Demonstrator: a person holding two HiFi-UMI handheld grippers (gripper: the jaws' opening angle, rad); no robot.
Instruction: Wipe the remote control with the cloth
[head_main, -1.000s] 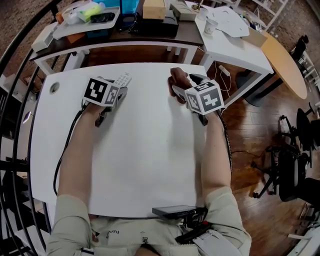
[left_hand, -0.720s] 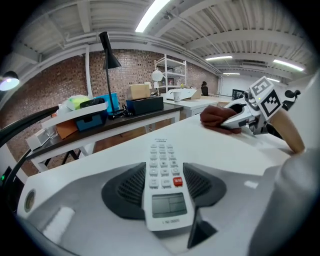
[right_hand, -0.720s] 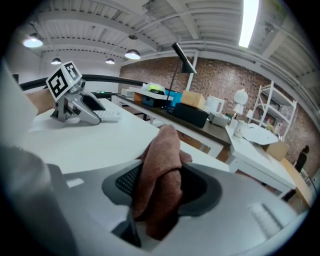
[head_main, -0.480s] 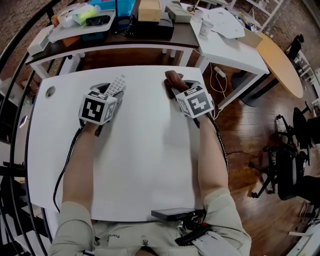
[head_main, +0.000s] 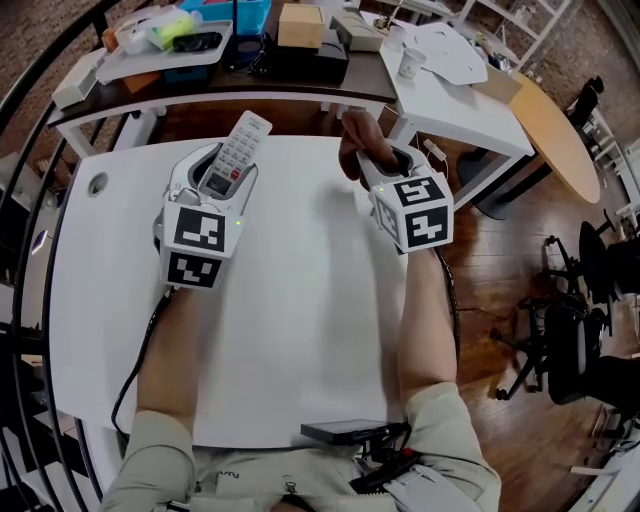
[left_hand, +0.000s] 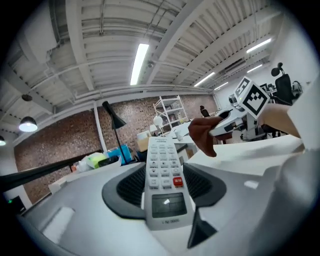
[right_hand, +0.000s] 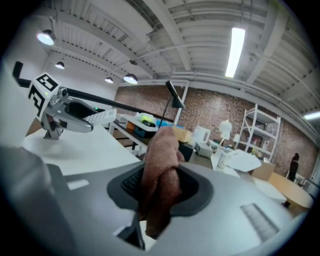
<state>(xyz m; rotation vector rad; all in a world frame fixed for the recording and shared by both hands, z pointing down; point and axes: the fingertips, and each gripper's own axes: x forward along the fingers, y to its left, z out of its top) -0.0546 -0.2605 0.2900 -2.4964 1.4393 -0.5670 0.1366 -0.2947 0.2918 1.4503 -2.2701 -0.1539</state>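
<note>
Both lifted, near level: left tongs (left_hand: 167, 192) pinch remote (left_hand: 161, 162), right tongs (right_hand: 160, 192) closing on cloth (right_hand: 162, 150).

The remote control (head_main: 235, 155) is white with pale grey keys and one red button. The cloth (head_main: 355, 145) is reddish brown. The desk (head_main: 300, 330) is plain white. The floor (head_main: 520, 270) at right is brown wood.

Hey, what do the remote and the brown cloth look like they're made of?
The remote looks like hard plastic: a light grey, smooth matte shell, with a glossy screen that catches a glint. The cloth is soft brown fabric, probably terry or microfibre; it bunches in rounded folds and its surface looks fuzzy, not shiny.
</note>
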